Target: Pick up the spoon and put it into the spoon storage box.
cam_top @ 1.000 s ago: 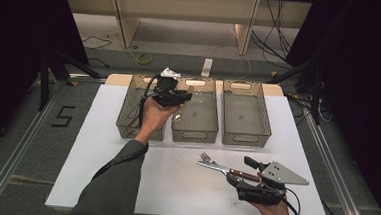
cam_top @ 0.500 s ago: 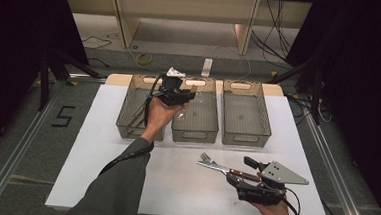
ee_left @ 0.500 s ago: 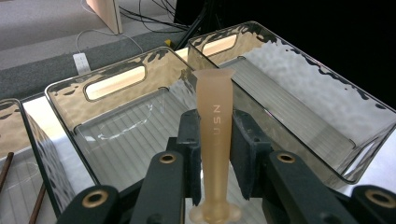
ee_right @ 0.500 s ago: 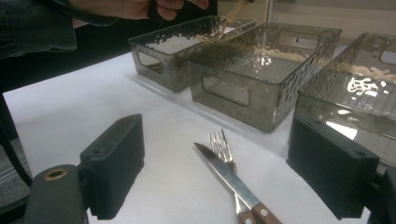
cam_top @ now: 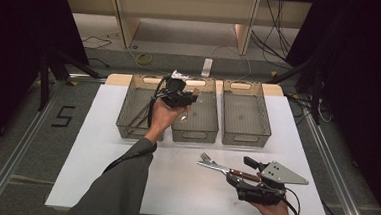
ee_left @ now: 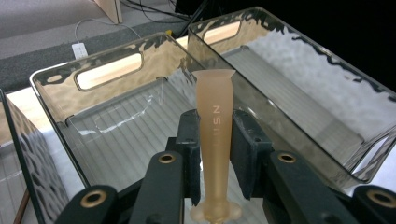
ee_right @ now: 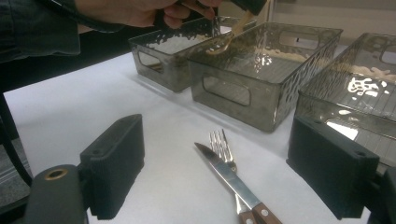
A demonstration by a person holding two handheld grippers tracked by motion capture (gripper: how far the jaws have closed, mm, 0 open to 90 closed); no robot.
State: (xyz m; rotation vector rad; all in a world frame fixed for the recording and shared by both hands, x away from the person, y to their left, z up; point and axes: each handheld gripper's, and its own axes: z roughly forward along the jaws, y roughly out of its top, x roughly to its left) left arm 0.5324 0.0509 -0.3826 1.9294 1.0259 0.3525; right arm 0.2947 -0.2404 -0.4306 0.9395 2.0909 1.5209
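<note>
Over the middle bin (cam_top: 198,119), left tool (ee_left: 215,140) clamped on spoon (ee_left: 214,140), long axis pointing down into it; right tool (ee_right: 233,186) apart, idle

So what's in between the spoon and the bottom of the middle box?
Nothing. In the left gripper view, the spoon hangs above the middle box's bare ribbed floor.

White table (cam_top: 101,147), grey floor (cam_top: 21,142), wooden shelving (cam_top: 184,17) behind.
</note>
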